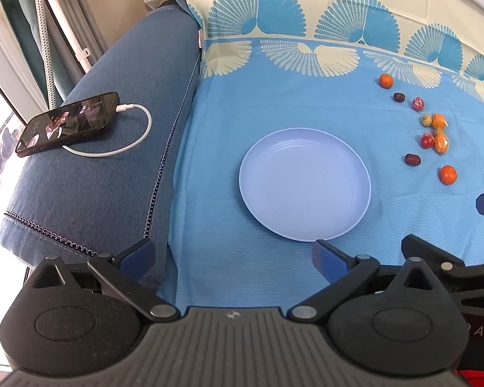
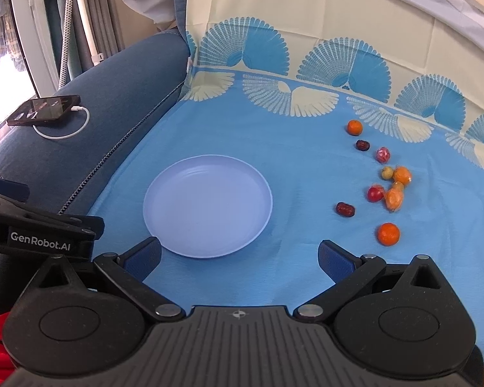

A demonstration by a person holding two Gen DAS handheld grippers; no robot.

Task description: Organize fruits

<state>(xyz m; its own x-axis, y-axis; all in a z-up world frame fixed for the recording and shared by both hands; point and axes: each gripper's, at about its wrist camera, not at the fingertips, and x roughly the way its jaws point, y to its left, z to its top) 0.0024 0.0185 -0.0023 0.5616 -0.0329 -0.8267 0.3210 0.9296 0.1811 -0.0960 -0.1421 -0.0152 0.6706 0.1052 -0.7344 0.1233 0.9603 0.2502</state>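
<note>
Above near edge of blue fan-patterned cloth (image 2: 242, 135): my left gripper (image 1: 234, 258) and right gripper (image 2: 238, 256) level, jaws apart, empty. Pale round plastic plate (image 2: 206, 208) mid-cloth; small loose fruits (image 2: 384, 187) toward right edge.

Blue sofa (image 2: 119, 96), bright window (image 2: 3, 77) left.

Round plastic plate (image 2: 206, 206): plain pale lavender-blue.
Spread cloth (image 2: 290, 148): sky blue, cream border, blue and cream fan motifs.
Small round citrus fruits (image 2: 388, 234): orange.
Wrinkled oval dates (image 2: 345, 209): dark red-brown.
Upholstered sofa arm (image 1: 113, 161): denim blue.
</note>
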